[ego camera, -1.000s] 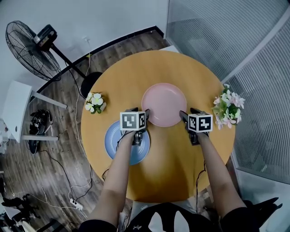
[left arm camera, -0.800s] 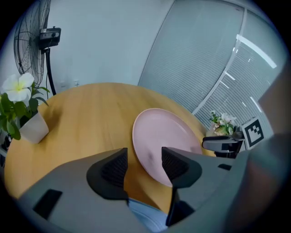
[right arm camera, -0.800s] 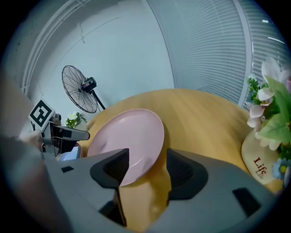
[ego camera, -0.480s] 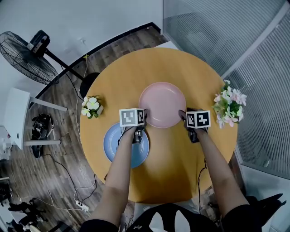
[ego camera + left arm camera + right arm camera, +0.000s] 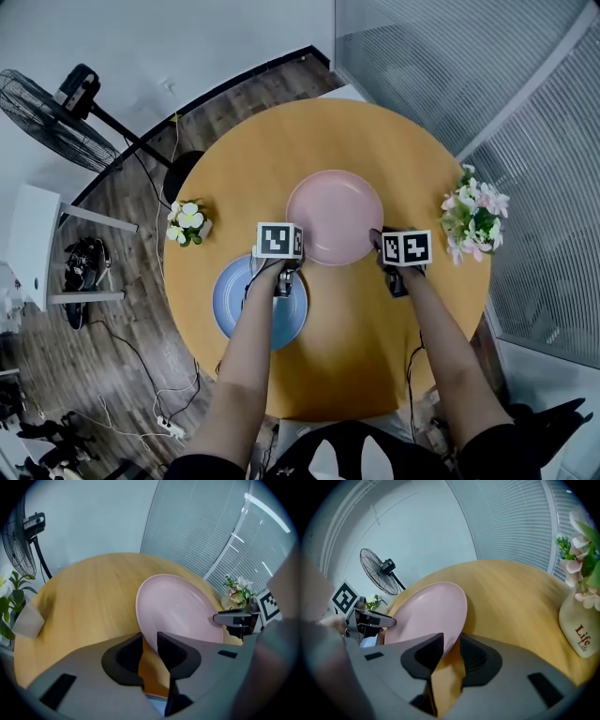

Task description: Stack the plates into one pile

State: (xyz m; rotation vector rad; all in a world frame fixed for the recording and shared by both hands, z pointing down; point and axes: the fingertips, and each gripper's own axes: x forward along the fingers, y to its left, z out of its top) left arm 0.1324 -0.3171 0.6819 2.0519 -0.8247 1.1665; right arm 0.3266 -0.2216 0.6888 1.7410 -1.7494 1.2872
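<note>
Right gripper view: plate [image 5: 426, 611]; vase [image 5: 580, 637] reads "Life".

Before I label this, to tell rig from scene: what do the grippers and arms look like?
The left gripper and right gripper: grey bodies, black pads, each topped by a white cube with black square markers. A thin black cable leaves each. No sleeves on the forearms; dark top. Both pairs of jaws have just been closing, the plate between them.
</note>
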